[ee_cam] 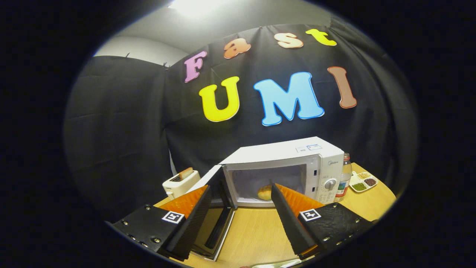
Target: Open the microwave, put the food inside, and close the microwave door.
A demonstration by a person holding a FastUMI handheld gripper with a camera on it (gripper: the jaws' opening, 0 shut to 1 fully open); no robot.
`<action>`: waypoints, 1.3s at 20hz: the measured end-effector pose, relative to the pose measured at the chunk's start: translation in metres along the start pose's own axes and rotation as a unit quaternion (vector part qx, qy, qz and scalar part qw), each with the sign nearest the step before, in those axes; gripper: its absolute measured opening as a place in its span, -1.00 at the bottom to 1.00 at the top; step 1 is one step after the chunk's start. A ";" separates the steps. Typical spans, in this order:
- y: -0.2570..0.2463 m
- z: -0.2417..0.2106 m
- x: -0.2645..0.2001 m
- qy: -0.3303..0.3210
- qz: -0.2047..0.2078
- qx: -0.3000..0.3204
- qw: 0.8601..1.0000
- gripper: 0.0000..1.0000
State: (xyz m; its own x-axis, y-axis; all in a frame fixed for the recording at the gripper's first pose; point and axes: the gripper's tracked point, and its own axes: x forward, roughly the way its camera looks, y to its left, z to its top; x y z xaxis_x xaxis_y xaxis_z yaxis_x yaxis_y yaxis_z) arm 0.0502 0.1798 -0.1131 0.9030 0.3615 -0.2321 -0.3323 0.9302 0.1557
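The gripper point(241, 219) is hovering above the front of the table point(260, 230) with its fingers spread wide and gripping nothing. The microwave point(293, 167) is sitting toward the table's far edge, its door point(214, 208) hanging fully open toward the left finger. The food point(264, 192), a bun, is resting inside the cavity near the opening. Only closing appears outstanding. Risks: the left finger is sitting beside the door, so a careless swing could strike it hard or nudge the toaster point(181, 182) behind; an off-centre push might shift the microwave toward the bottle point(344, 175) and the snack tray point(363, 181).
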 end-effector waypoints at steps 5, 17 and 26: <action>0.071 0.013 -0.022 -0.010 0.082 -0.027 0.996 0.95; 0.204 -0.043 -0.048 0.046 0.243 -0.019 0.969 0.95; 0.217 -0.127 -0.034 0.133 0.235 -0.035 0.962 -0.49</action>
State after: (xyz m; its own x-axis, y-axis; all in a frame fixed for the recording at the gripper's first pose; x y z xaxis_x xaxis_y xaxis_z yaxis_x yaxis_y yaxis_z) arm -0.0869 0.3773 -0.1930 0.5503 0.7379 -0.3909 -0.7129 0.6589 0.2402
